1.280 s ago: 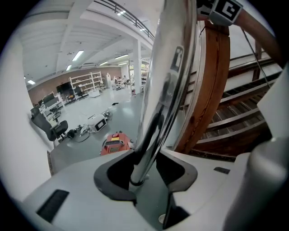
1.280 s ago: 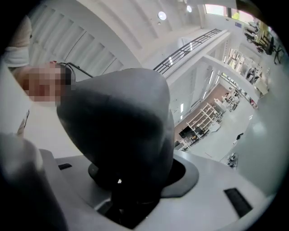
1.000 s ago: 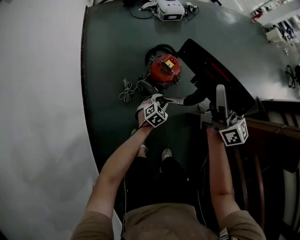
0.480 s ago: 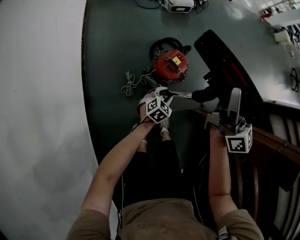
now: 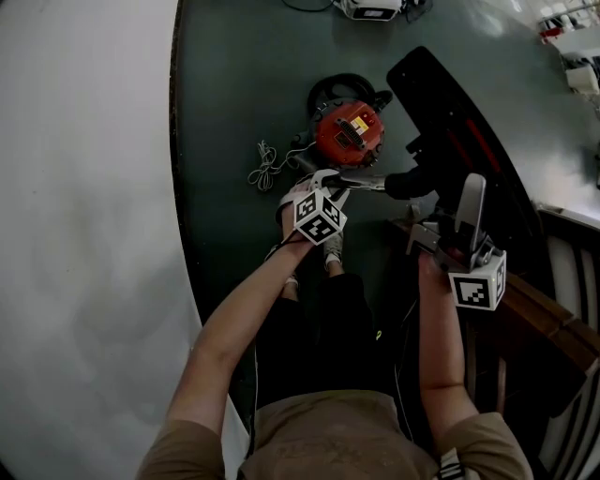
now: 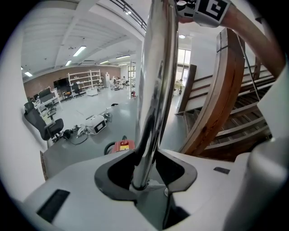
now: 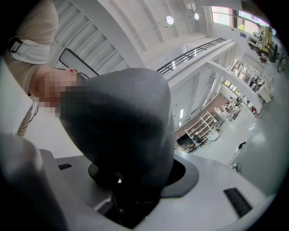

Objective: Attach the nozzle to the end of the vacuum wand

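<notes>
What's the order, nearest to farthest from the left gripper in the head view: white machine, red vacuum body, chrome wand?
1. chrome wand, clamped in the left gripper.
2. red vacuum body, just beyond, on the floor.
3. white machine, at the top edge.

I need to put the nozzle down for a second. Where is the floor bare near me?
Bare dark floor lies left of the red canister and cord coil, up to the pale floor, also bare. Crowded: between canister, wand, long black piece and wooden stairs.
</notes>
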Tool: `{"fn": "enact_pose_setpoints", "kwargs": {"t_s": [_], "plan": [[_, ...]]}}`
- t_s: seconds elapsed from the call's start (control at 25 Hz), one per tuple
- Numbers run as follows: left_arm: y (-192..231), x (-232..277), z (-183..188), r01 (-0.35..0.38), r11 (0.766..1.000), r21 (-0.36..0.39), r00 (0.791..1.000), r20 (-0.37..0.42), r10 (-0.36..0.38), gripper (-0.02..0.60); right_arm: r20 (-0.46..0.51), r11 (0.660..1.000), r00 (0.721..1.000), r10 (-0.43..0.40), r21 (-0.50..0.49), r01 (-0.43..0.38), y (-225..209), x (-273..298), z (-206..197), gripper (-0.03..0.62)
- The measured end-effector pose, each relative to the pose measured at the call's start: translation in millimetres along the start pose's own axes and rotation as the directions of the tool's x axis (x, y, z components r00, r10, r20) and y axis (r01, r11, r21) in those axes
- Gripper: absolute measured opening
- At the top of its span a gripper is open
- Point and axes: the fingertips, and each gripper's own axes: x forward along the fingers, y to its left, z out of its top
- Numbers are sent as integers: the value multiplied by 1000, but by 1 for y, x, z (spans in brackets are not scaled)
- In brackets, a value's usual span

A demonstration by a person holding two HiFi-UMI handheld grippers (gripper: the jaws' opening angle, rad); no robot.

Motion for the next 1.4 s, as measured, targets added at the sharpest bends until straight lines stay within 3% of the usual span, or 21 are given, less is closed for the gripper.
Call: {"fn": "enact_pose_setpoints", "kwargs": {"t_s": [0.12,0.32,0.48,0.6,0.84,1.0,1.08,1.16,1.24,1.32,1.36,1.4], "plan": [[2,1,2,-4,1000,6,1000,20,3,155,28,1000,1000,-7,-27,8,2,-1,1,219],[34,30,34,18,1000,8,1000,5,-18,154,54,999,998,-37,-13,38,-53,37,8,218],[8,8,14,16,998,55,999,41,-18,153,54,999,998,45,-30,-43,-7,11,6,218],[-6,8,10,31,994,104,998,43,-36,153,50,996,996,77,-44,-75,4,2,5,218],[9,5,7,34,999,15,996,87,-35,155,48,998,997,60,-30,-59,1,-3,2,218],[4,2,17,72,992,107,995,61,-79,156,28,998,998,64,-16,-63,-3,0,0,218],[-4,-15,45,98,978,184,984,129,-123,156,39,999,998,47,23,-48,-4,0,-1,218],[-11,-40,87,93,971,222,960,240,-146,156,50,999,998,33,41,-35,-5,-1,-1,218],[-11,-66,130,59,973,225,927,350,-136,156,23,999,999,28,-17,-28,-6,-1,-1,218],[-5,-83,154,31,976,216,909,399,-117,149,-32,997,999,24,-73,-27,-9,2,-6,218],[-1,-87,158,29,976,216,908,402,-116,46,-44,998,999,19,-51,-21,-11,2,-7,218],[3,-87,160,32,976,217,908,401,-119,46,-41,1000,999,8,-11,-8,-14,1,-8,218]]}}
